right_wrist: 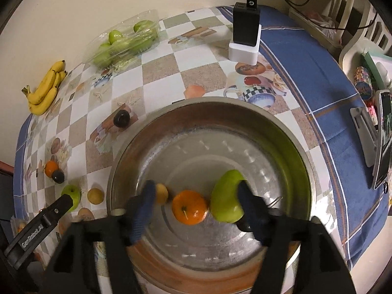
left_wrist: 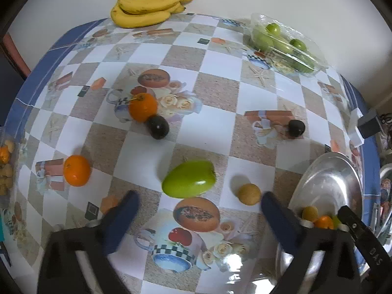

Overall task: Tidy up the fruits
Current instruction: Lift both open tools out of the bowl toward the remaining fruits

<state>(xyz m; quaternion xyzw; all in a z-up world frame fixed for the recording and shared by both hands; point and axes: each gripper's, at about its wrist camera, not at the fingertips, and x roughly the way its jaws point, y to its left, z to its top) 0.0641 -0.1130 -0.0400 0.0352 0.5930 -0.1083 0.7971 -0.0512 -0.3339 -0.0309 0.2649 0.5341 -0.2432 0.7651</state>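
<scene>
The left gripper point(left_wrist: 199, 210) hangs over the table point(left_wrist: 215, 90) with its jaws spread wide and nothing in them. A green apple point(left_wrist: 189, 181) lies just ahead of it, with a small brown fruit point(left_wrist: 249, 194) beside it. The right gripper point(right_wrist: 196, 204) is over the metal bowl point(right_wrist: 186, 120), jaws apart. An orange point(right_wrist: 189, 207) lies loose between them, touching another green apple point(right_wrist: 226, 203).

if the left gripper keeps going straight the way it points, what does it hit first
Probably the large green apple lying on the checkered tablecloth: it sits just ahead, between the open blue fingers of the left gripper. Depth is unclear.
</scene>
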